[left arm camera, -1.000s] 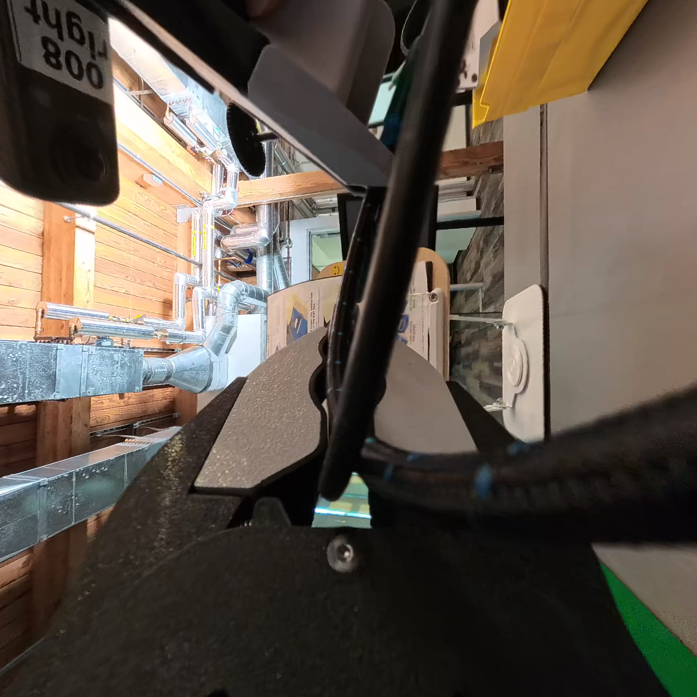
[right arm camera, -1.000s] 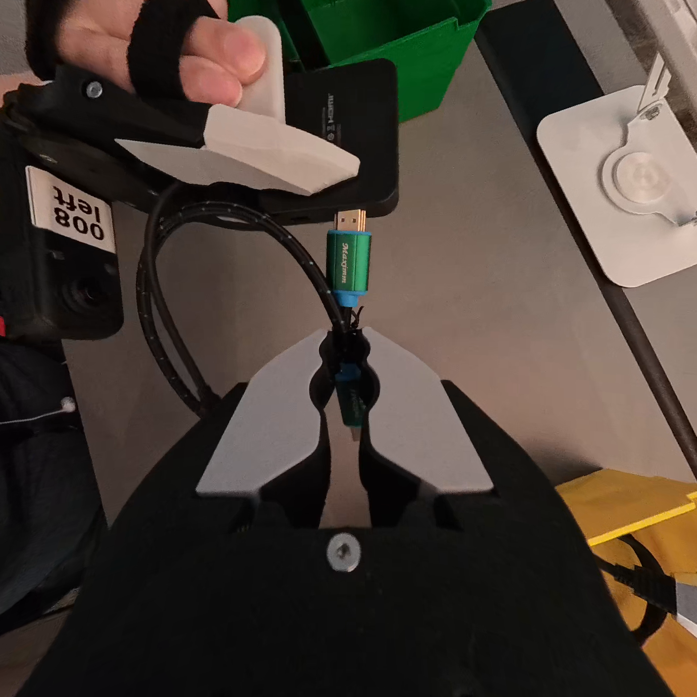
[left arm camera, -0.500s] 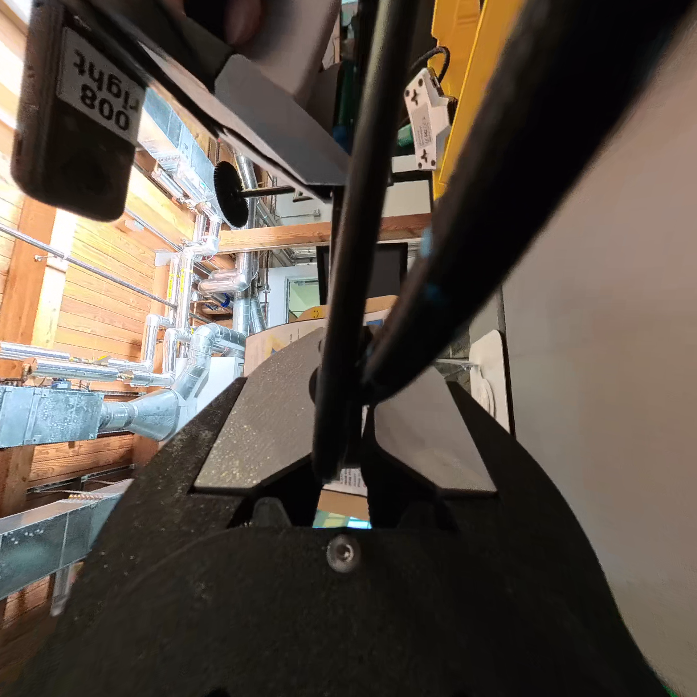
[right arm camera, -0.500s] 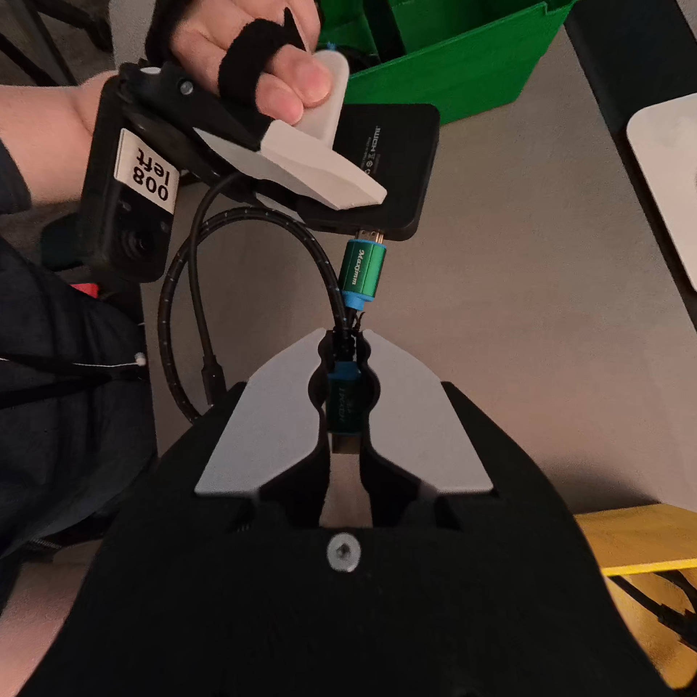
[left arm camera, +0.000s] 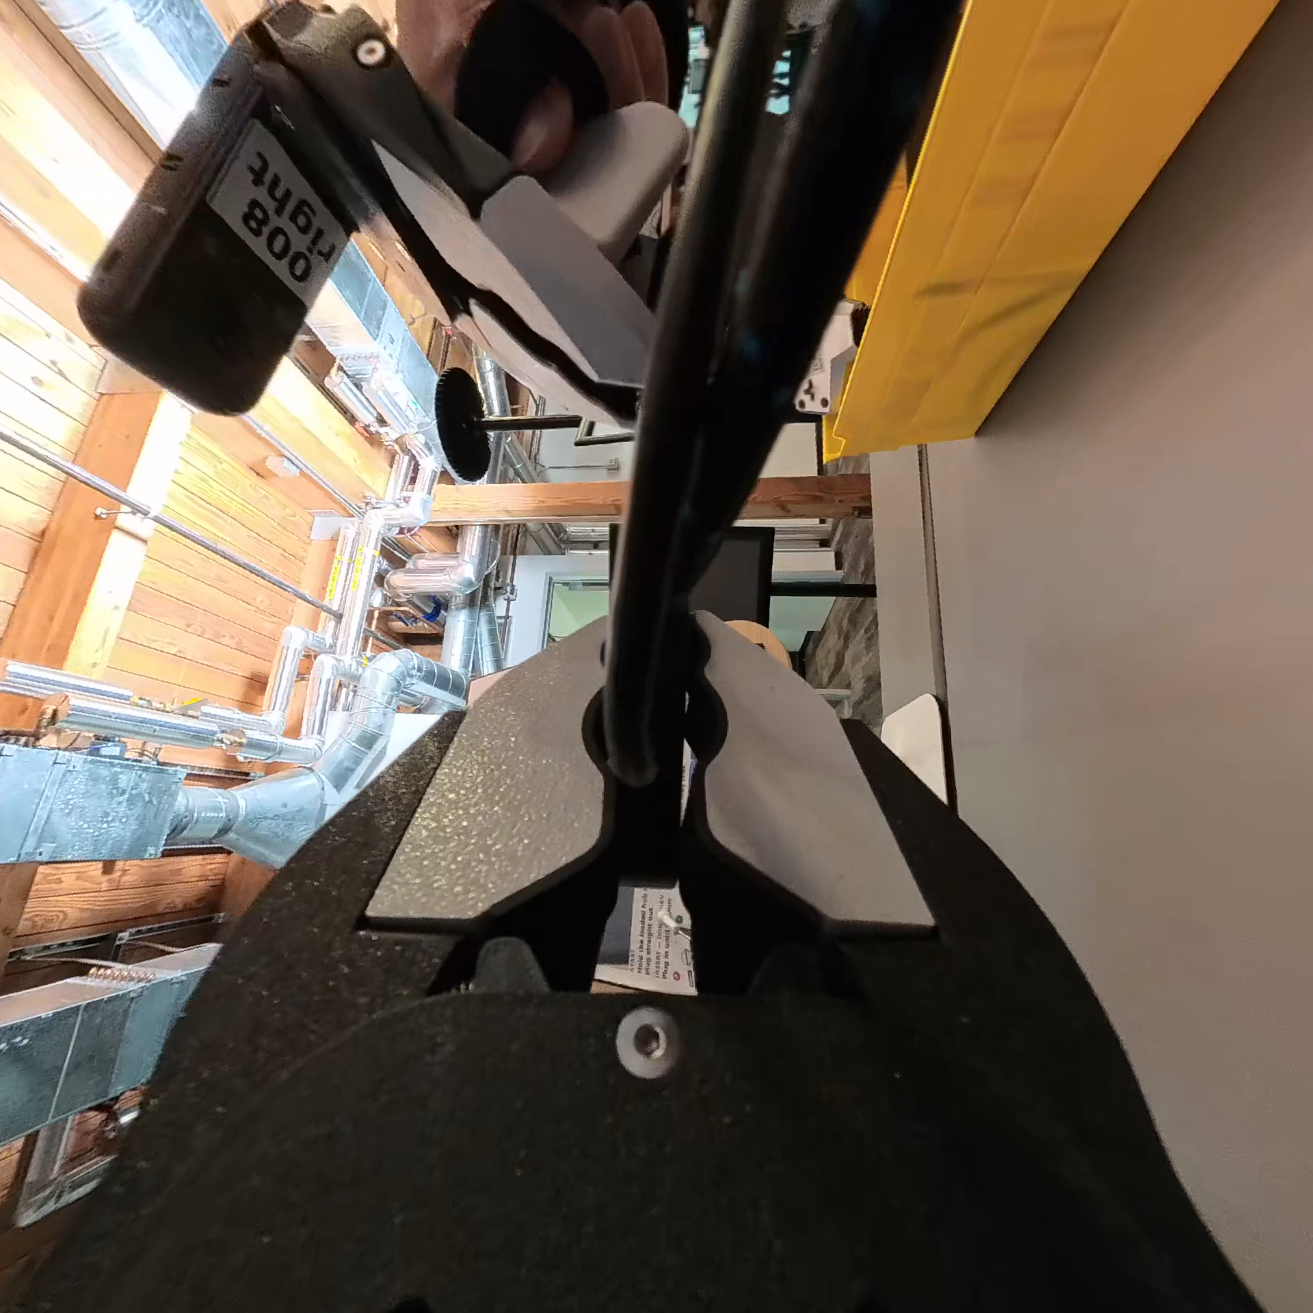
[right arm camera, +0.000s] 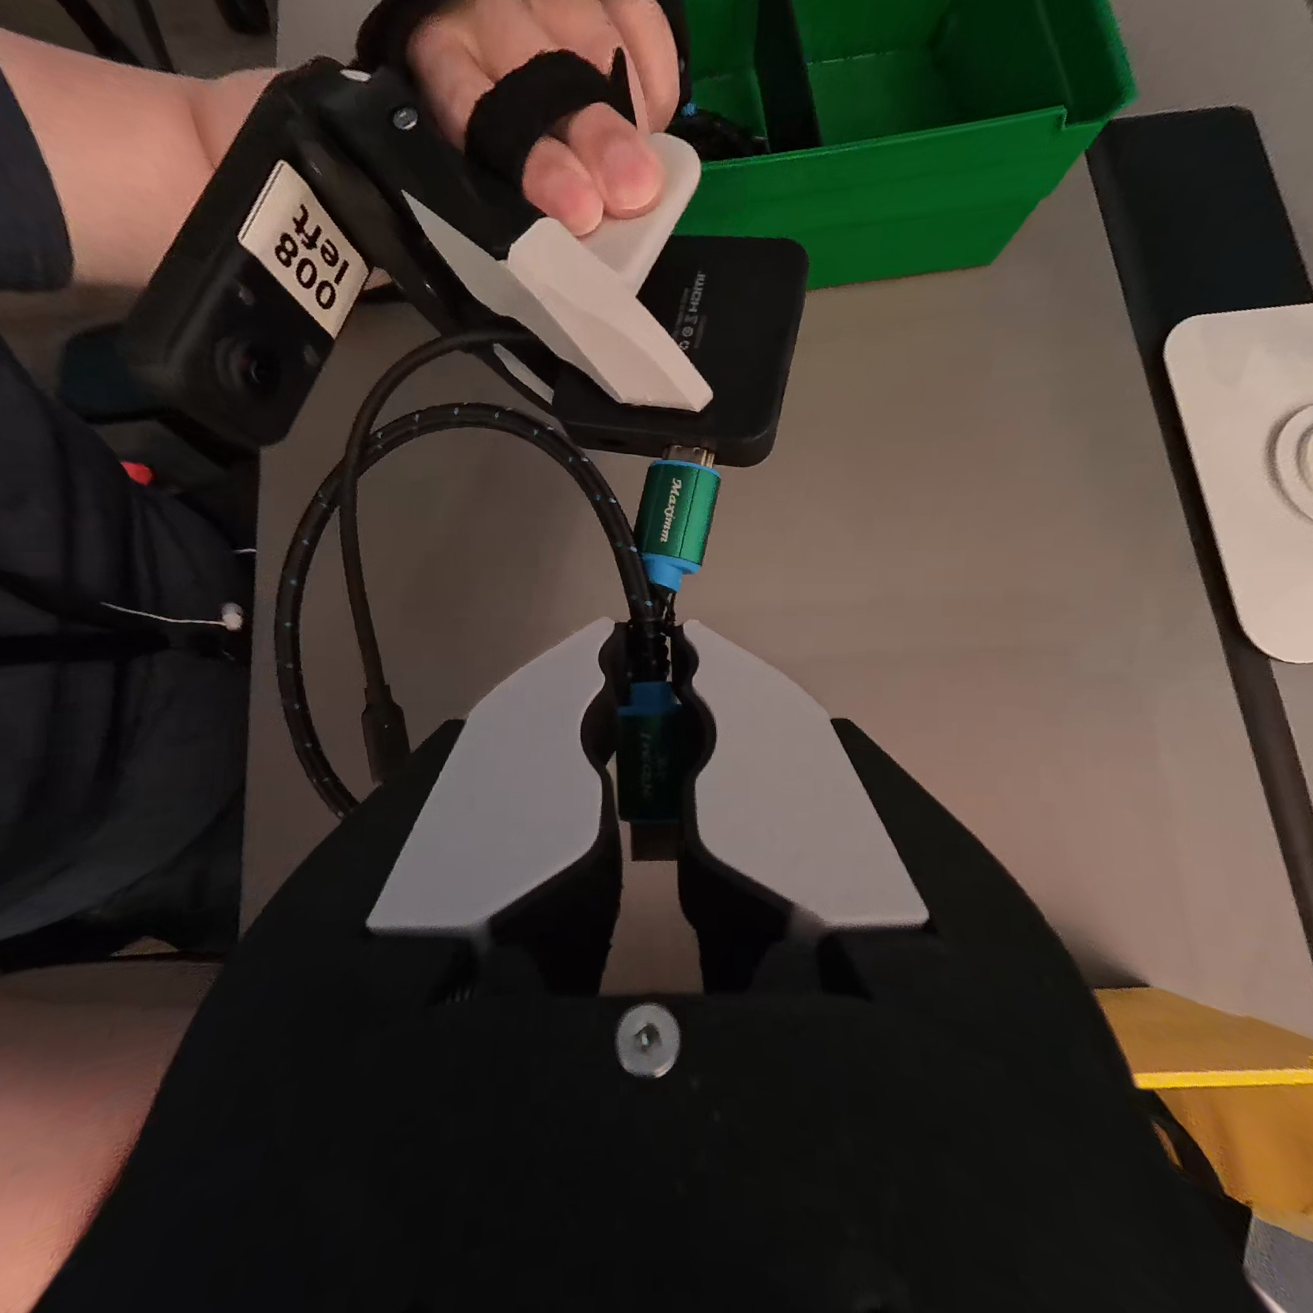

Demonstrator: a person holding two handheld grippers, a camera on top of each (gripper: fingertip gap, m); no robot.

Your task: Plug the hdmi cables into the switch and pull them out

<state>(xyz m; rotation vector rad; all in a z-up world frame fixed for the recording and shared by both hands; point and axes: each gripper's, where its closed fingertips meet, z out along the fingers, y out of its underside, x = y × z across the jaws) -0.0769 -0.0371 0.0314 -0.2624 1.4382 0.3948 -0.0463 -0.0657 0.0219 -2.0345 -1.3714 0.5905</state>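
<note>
Now, nearest me: right gripper (right arm camera: 648, 632) pinching braided cable right behind spare green HDMI plug (right arm camera: 645, 774), that plug lying back between my fingers. Beyond, second green HDMI plug (right arm camera: 678, 522) at switch (right arm camera: 717, 355) port, metal tip partly showing, not fully seated by my guess. Left gripper (right arm camera: 632, 355) clamps switch flat. Farther: green bin (right arm camera: 888, 192). Risk: I'm holding cable, not plug; push could buckle cable or skew plug in port.

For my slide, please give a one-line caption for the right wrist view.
Right gripper clamps one green HDMI plug while the left gripper holds the black switch, the cable's other plug at its port.
</note>
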